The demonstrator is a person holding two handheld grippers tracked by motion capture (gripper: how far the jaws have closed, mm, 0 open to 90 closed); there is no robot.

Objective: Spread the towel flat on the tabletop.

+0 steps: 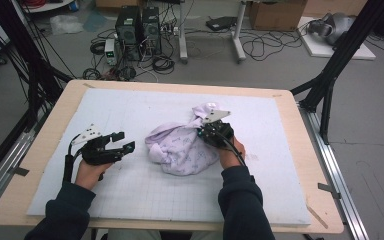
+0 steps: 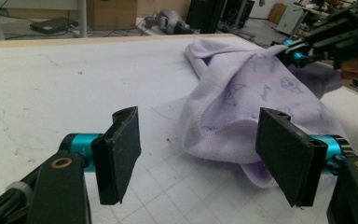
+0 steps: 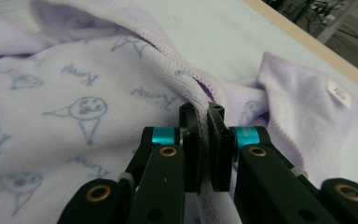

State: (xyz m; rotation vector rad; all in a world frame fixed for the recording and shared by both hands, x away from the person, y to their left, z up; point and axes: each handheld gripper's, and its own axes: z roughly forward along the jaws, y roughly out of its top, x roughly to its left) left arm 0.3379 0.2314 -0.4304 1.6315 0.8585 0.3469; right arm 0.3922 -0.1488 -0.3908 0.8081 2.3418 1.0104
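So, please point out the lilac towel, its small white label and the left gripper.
lilac towel (image 1: 180, 147): high view, on the bunched middle.
white label (image 3: 339, 94): right gripper view, on the tag at the towel's edge.
left gripper (image 1: 126, 141): high view, between its open fingertips.

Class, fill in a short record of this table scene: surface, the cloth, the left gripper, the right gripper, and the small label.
surface: white gridded mat on a wooden table
cloth: lilac towel with blue prints, crumpled in a heap
left gripper: jaws open, beside the towel, not touching it
right gripper: jaws shut on the towel's hemmed edge
label: white tag on a towel corner
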